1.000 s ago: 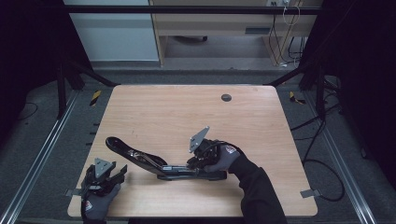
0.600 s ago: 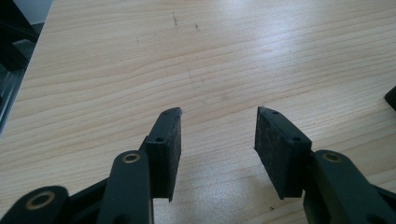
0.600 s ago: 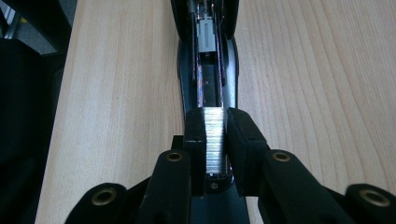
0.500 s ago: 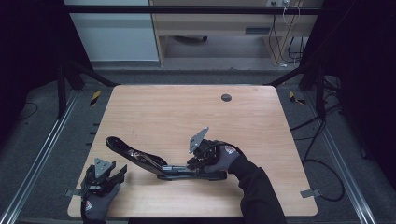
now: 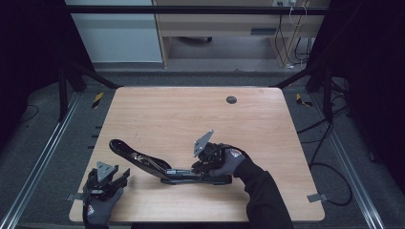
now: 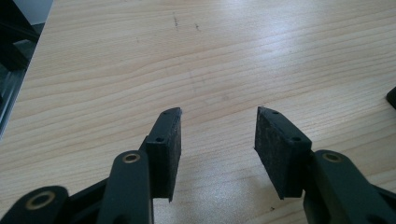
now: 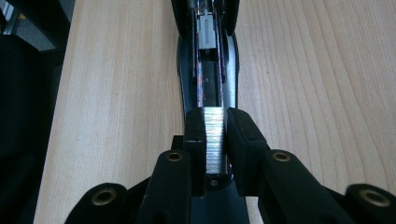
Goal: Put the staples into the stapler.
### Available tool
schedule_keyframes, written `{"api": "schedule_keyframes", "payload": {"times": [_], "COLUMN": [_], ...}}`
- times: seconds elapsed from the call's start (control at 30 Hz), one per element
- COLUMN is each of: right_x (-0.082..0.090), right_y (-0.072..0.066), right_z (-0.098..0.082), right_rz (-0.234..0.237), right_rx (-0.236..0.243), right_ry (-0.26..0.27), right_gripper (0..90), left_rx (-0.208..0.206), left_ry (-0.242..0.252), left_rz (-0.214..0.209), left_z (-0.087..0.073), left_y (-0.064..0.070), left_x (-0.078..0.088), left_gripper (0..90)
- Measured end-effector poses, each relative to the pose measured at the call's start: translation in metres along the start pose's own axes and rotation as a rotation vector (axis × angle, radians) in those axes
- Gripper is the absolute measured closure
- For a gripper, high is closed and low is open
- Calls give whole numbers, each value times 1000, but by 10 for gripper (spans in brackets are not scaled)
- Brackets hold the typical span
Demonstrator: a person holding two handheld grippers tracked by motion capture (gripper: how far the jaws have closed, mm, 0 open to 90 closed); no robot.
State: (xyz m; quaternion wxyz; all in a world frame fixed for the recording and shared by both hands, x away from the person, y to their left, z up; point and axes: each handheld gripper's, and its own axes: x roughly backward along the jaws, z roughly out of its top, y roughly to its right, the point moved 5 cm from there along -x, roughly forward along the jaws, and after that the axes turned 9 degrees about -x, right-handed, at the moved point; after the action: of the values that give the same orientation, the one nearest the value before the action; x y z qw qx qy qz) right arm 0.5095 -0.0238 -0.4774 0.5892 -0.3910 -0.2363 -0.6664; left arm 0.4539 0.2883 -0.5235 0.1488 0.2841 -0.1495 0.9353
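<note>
I am holding my right claw (image 5: 198, 167) near the front edge of the worktop (image 5: 191, 114), a little right of its middle, with the jaws clamped together on a shiny strip of staples (image 7: 214, 137). I am keeping the strip just above the rear of an opened black stapler (image 5: 157, 164), whose metal channel (image 7: 205, 60) is running away from my jaws. The stapler is lying on the wood, slanting from the front middle toward the left edge. My left claw (image 6: 217, 140) is hovering at the front left corner, its jaws standing apart over bare wood.
</note>
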Motion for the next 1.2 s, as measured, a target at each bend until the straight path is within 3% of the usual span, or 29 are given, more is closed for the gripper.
{"api": "schedule_keyframes", "payload": {"times": [1.2], "right_x": [-2], "right_y": [-1], "right_z": [-1], "right_rz": [-1], "right_rx": [7], "right_ry": [-10], "right_gripper": [779], "left_rx": [0], "left_ry": [0], "left_rz": [0], "left_z": [0], "left_y": [0], "left_x": [0], "left_gripper": [506]}}
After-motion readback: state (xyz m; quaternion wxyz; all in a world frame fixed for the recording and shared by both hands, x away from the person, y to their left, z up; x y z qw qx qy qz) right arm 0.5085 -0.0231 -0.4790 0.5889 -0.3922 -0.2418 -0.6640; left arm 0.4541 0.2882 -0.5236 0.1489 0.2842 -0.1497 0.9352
